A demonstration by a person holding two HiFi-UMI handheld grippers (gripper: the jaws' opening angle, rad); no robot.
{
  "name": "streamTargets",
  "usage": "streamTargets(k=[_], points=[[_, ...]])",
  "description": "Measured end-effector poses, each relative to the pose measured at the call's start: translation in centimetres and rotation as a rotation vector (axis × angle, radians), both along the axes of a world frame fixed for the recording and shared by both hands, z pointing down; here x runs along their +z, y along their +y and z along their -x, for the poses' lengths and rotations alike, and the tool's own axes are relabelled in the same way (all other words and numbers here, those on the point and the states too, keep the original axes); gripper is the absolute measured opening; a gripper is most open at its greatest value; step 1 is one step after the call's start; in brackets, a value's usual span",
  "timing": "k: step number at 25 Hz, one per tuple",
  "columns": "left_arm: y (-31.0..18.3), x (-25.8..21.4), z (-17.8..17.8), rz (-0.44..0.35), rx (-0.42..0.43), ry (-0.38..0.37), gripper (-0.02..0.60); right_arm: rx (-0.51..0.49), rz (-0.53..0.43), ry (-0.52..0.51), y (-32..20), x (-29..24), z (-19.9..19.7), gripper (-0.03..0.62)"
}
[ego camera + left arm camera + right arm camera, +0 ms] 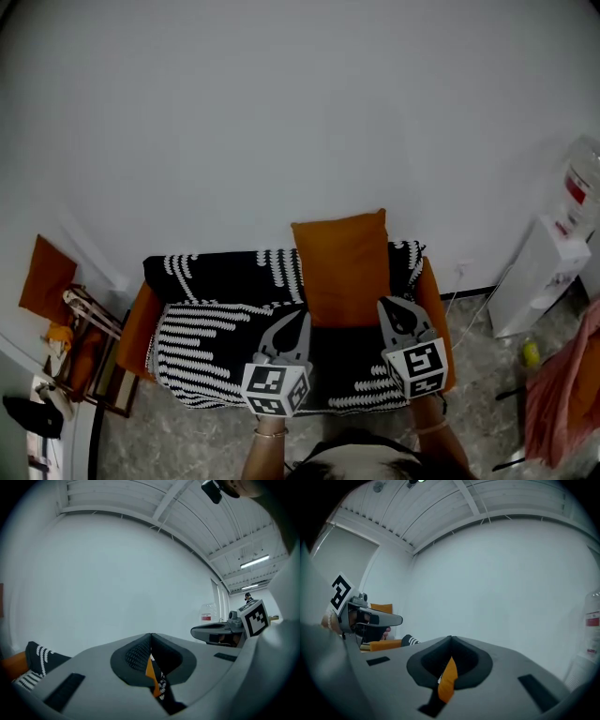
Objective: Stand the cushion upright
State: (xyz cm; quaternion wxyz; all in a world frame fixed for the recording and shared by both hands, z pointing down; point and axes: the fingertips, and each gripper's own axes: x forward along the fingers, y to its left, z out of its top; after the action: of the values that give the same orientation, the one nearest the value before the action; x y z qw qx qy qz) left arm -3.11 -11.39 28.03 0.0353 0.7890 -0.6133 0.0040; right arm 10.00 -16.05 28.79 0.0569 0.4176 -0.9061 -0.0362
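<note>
The orange cushion (342, 267) stands upright against the back of the armchair (141, 323) with the black-and-white throw (202, 342). The left tool (302, 316) and right tool (383, 304) each clamp one lower corner of it.

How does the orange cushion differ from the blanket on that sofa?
The cushion is plain orange; the blanket is black with white markings. The cushion stands upright against the back of the sofa; the blanket lies draped over seat and back. Both rest on that same sofa.
</note>
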Motion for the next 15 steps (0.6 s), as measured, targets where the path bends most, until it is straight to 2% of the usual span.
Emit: streamTargets(k=[15], points=[[0.9,-1.1,-3.2,-0.012,0.013,-0.001,0.018,0.003,-0.001,-0.027,1.4,-1.0,-2.6,0.009]])
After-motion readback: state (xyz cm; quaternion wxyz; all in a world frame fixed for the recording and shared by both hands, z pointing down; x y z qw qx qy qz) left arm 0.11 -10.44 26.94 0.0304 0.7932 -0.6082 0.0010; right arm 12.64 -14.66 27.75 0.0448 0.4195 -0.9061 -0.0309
